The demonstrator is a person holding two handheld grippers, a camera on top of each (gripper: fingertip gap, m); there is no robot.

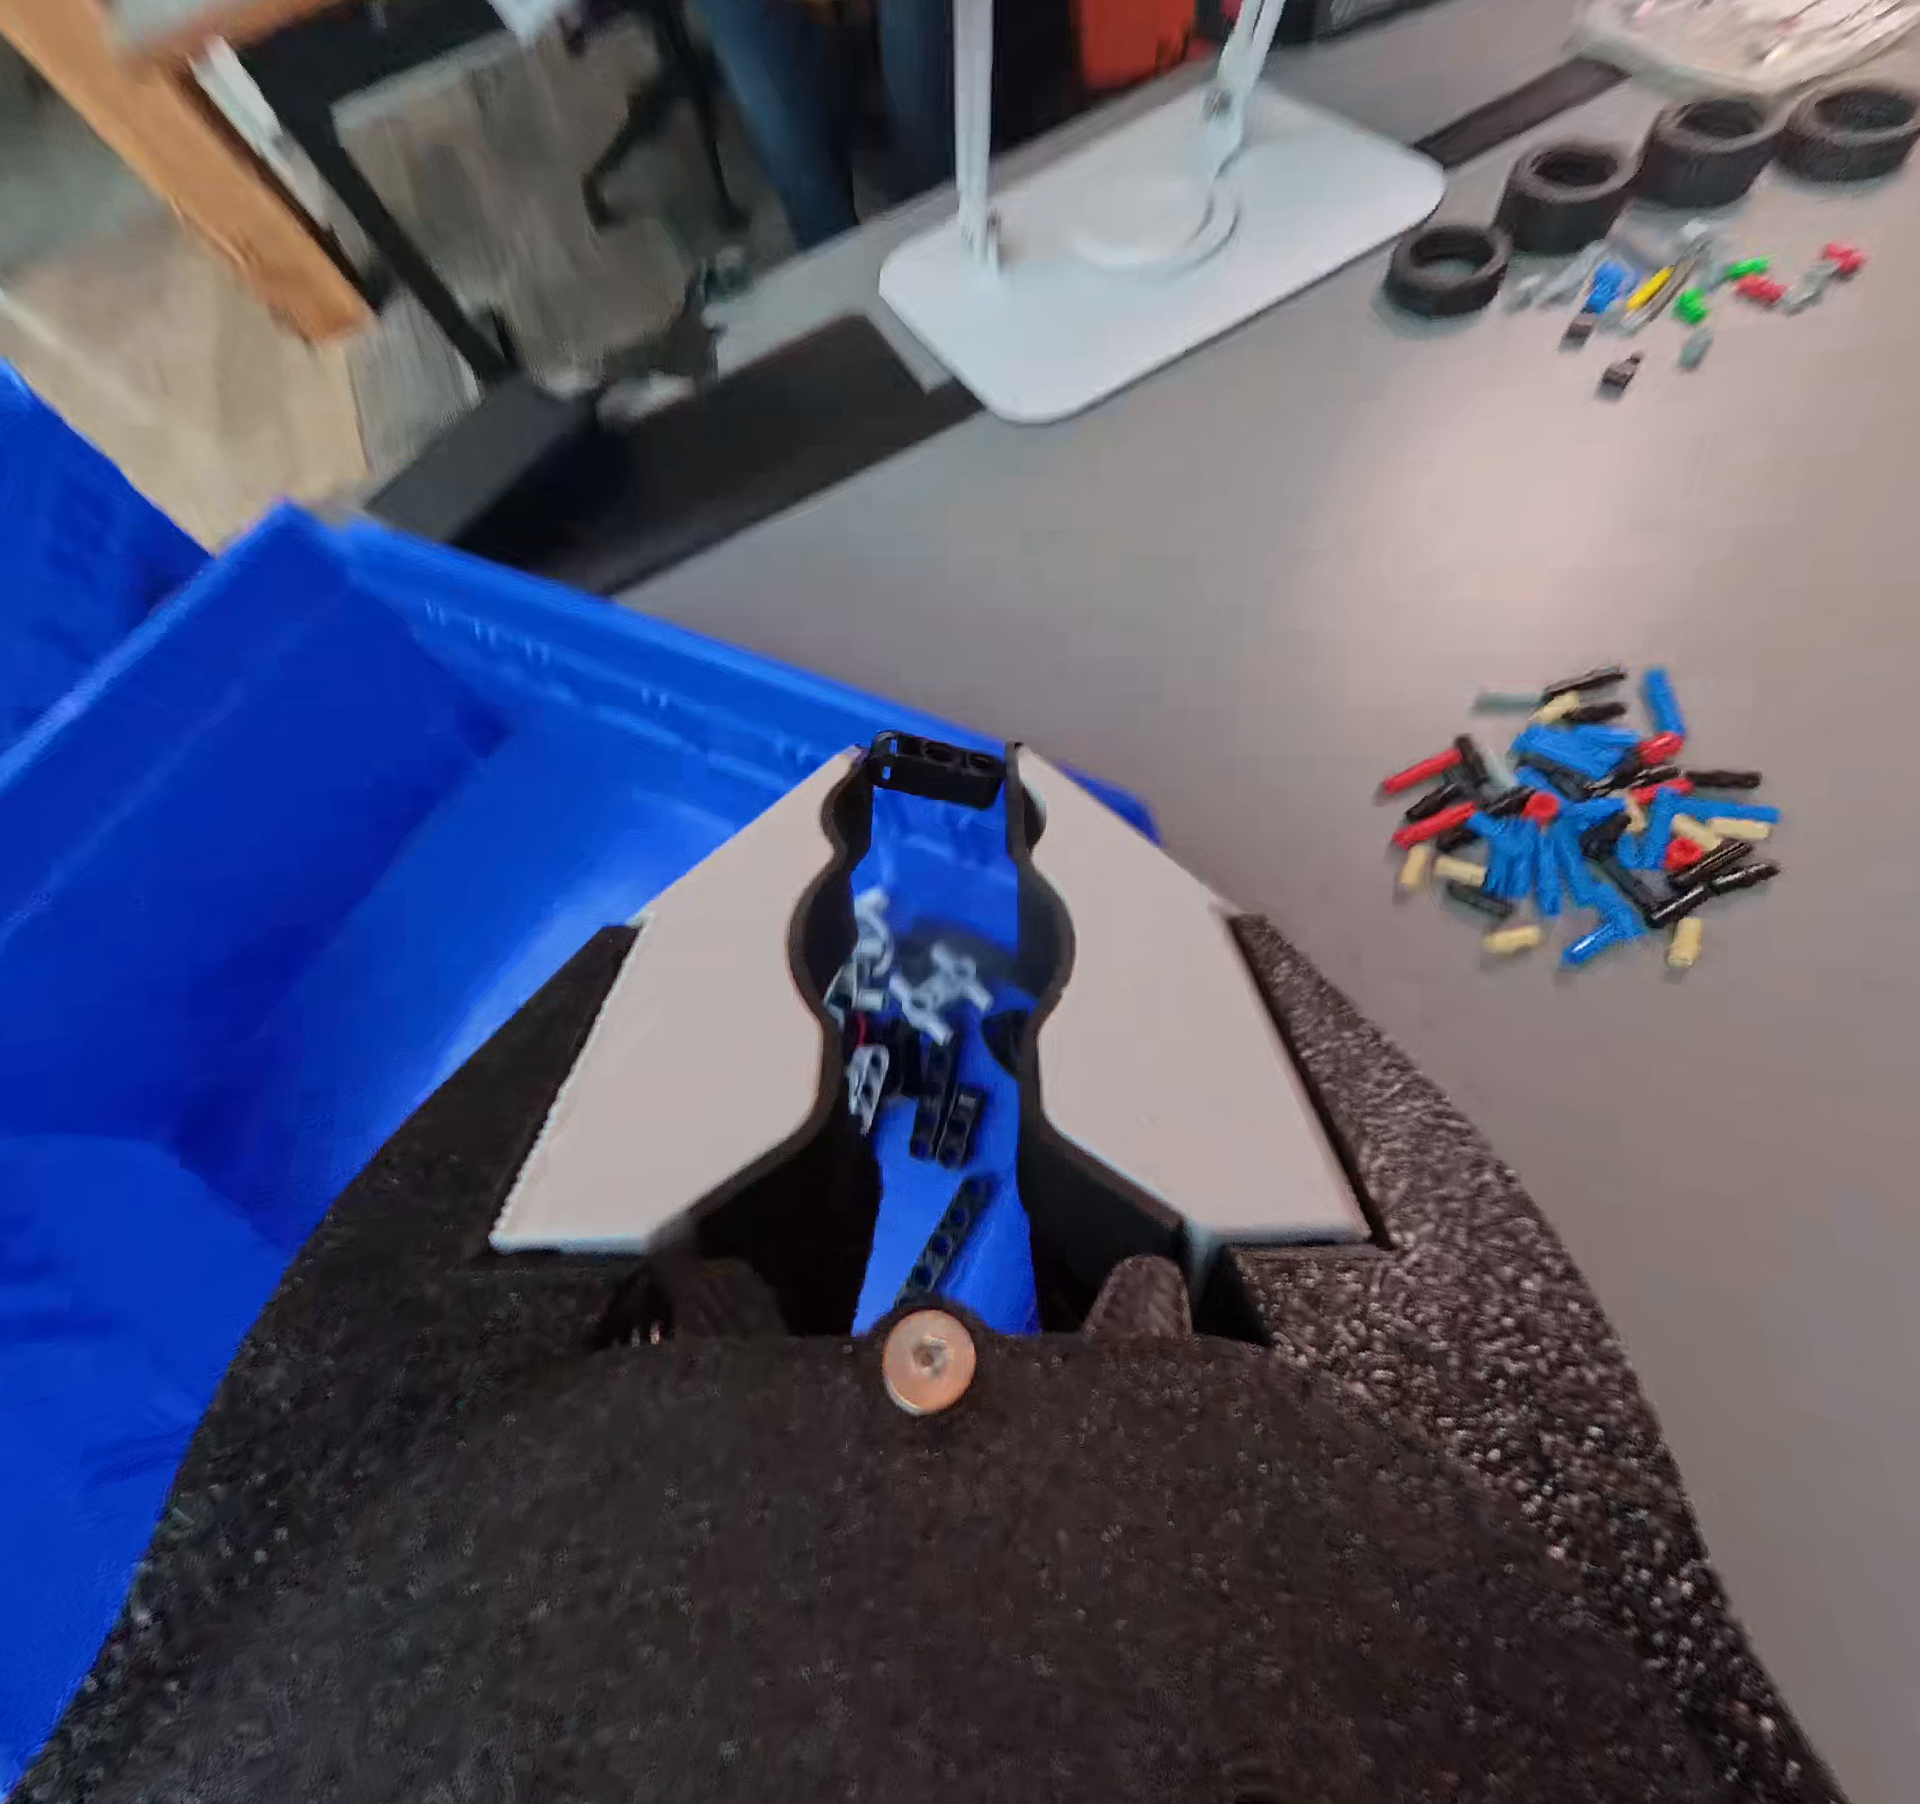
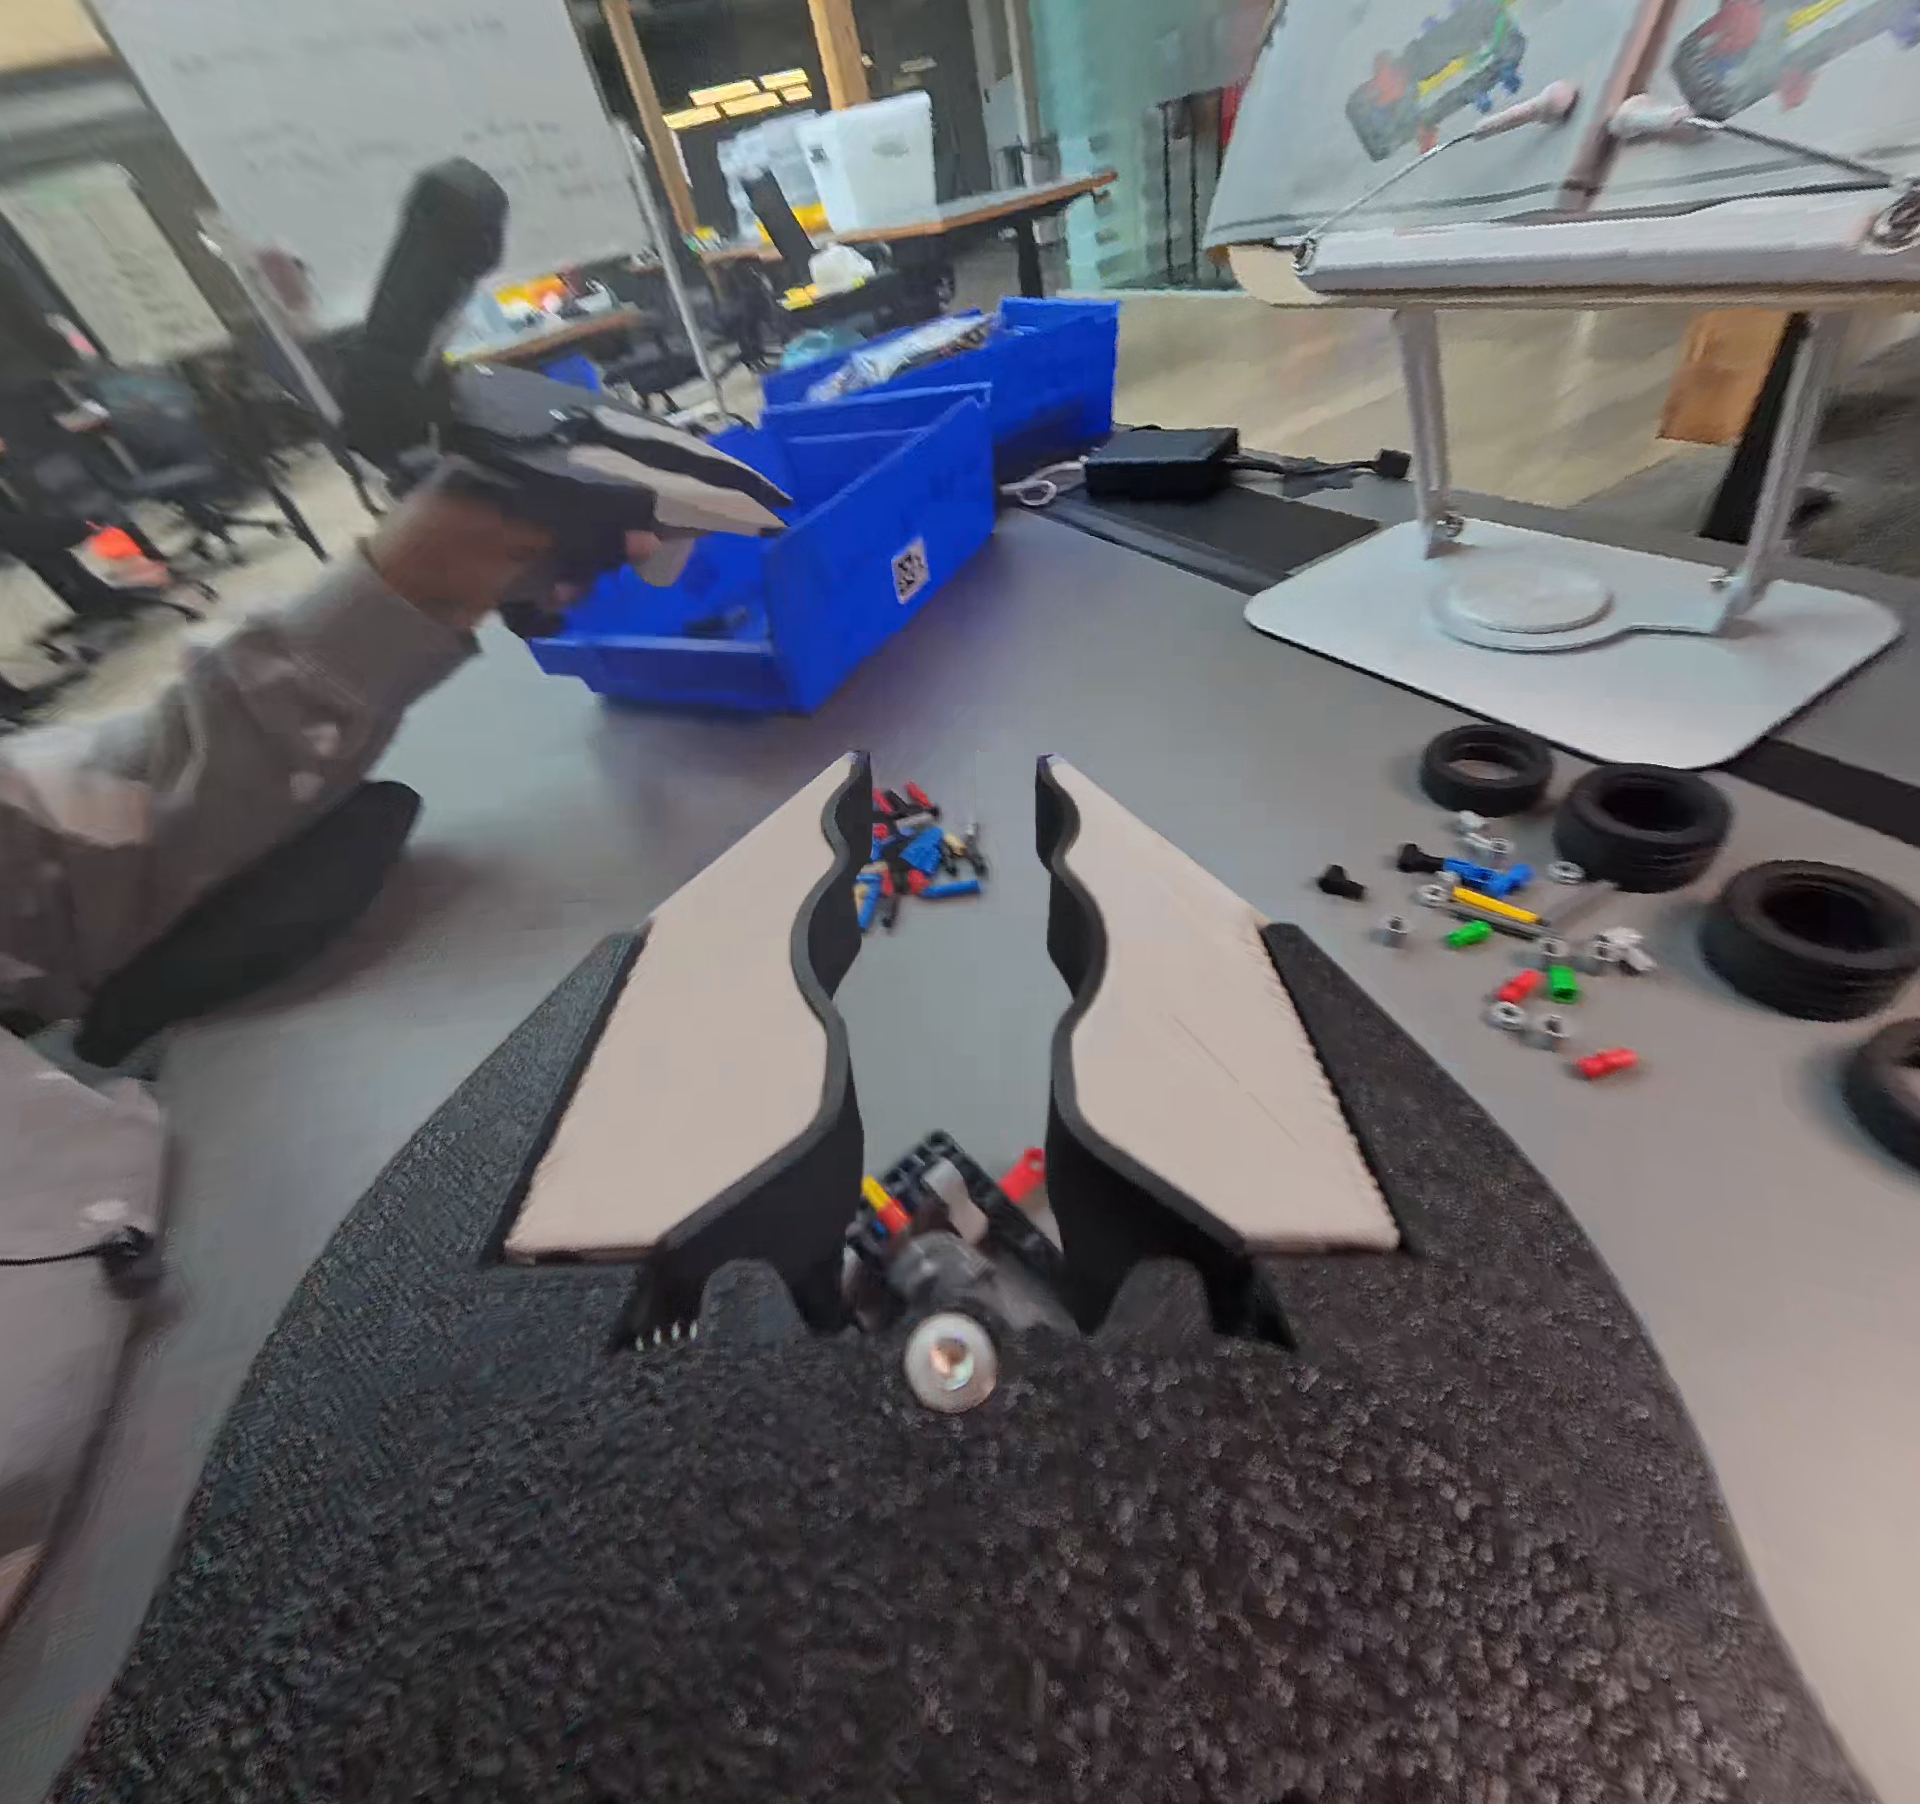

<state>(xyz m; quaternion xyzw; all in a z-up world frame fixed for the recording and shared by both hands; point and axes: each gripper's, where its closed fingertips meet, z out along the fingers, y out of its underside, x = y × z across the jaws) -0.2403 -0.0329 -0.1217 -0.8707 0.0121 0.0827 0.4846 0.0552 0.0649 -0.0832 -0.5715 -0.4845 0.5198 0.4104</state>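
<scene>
My left gripper (image 1: 938,765) is shut on a small black beam with holes (image 1: 935,767), held at the fingertips above a blue bin (image 1: 436,819). Black and grey building pieces (image 1: 914,1016) lie in the bin below the jaws. In the right wrist view the left gripper (image 2: 727,507) hovers over the blue bin (image 2: 862,570), held by a hand with a grey sleeve. My right gripper (image 2: 954,767) is open and empty above the grey table. A partly built assembly (image 2: 945,1214) of black, red and yellow pieces sits below its jaws, near its base.
A pile of blue, black, red and tan pins (image 1: 1579,819) lies on the table and also shows in the right wrist view (image 2: 920,855). Black tyres (image 2: 1647,824) and loose coloured parts (image 2: 1496,923) lie right. A white stand (image 2: 1579,642) holds an instruction booklet (image 2: 1558,61). More blue bins (image 2: 1039,372) stand behind. Tip to tip, the grippers are about 30 cm apart.
</scene>
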